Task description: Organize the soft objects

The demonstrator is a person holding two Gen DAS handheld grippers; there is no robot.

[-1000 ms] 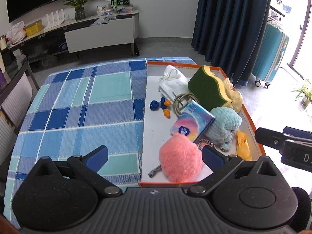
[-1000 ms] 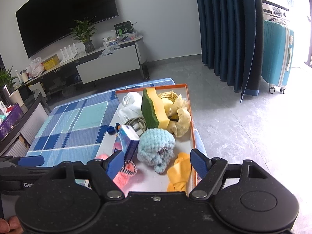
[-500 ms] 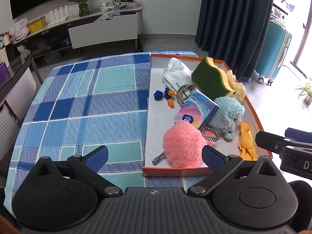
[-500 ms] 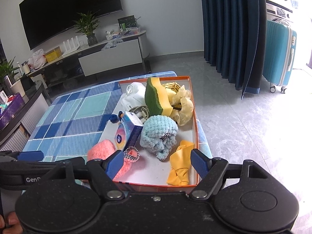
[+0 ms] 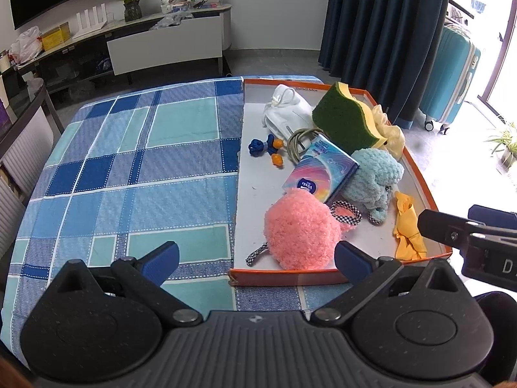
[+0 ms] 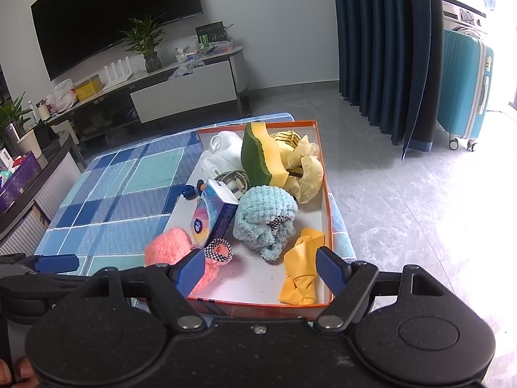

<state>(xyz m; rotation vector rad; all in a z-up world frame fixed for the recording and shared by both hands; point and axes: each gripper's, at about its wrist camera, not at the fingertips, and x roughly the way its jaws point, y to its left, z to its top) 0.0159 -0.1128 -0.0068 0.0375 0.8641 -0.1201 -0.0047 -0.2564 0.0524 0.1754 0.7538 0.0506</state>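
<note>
Pink pompom (image 5: 300,229), one, and blue knit toy (image 5: 376,177), one, in tray (image 5: 423,187); both grippers' jaws spread, empty

A shallow orange-rimmed cardboard tray (image 5: 420,177) is sitting on the table's right side, holding the soft things. A fluffy pink yarn pompom (image 5: 299,229) is lying at its near edge, touching a black-and-white checkered scrunchie (image 5: 345,212). A pale blue crocheted plush (image 5: 376,174) is resting behind them, a crumpled yellow cloth (image 5: 407,226) beside it. A green-and-yellow sponge (image 5: 347,119) is standing tilted against a cream frilly scrunchie (image 6: 307,168).
</note>
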